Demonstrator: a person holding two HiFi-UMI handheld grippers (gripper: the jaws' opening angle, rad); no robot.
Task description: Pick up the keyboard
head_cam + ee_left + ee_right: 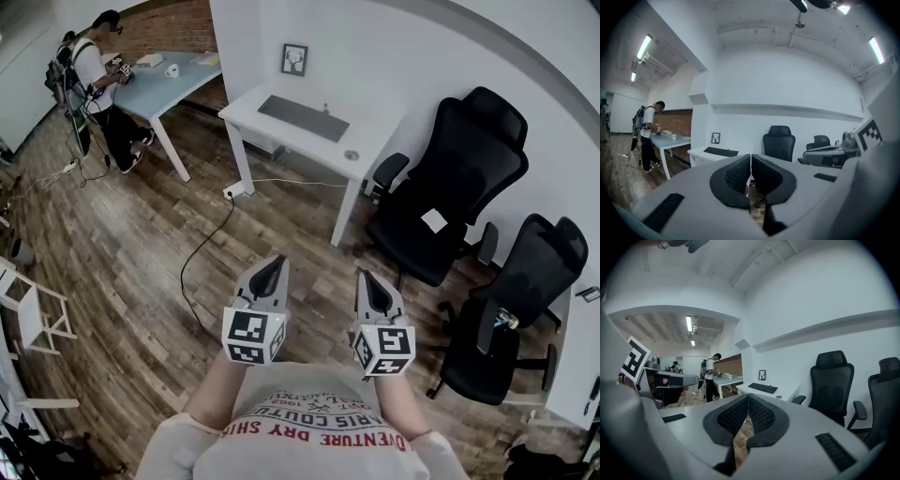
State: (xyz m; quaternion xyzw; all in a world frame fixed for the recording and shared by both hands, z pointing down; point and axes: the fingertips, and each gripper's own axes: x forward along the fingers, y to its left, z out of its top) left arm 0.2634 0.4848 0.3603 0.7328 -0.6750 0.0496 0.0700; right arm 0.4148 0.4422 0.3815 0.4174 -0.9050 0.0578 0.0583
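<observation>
A dark keyboard (pixel 303 117) lies flat on a white desk (pixel 375 131) against the far wall; it also shows in the left gripper view as the keyboard (pixel 721 152) and in the right gripper view as the keyboard (pixel 762 388). My left gripper (pixel 273 265) and right gripper (pixel 364 277) are held side by side close to my body, well short of the desk, pointing toward it. Both are shut with nothing between the jaws, as seen at the left gripper (pixel 750 161) and the right gripper (pixel 747 401).
A small round disc (pixel 352 155) and a framed picture (pixel 293 59) sit on the desk. Two black office chairs (pixel 450 187) (pixel 511 309) stand to the right. A cable and power strip (pixel 233 191) lie on the wooden floor. A person (pixel 98 80) stands at a blue table (pixel 178 89) at far left.
</observation>
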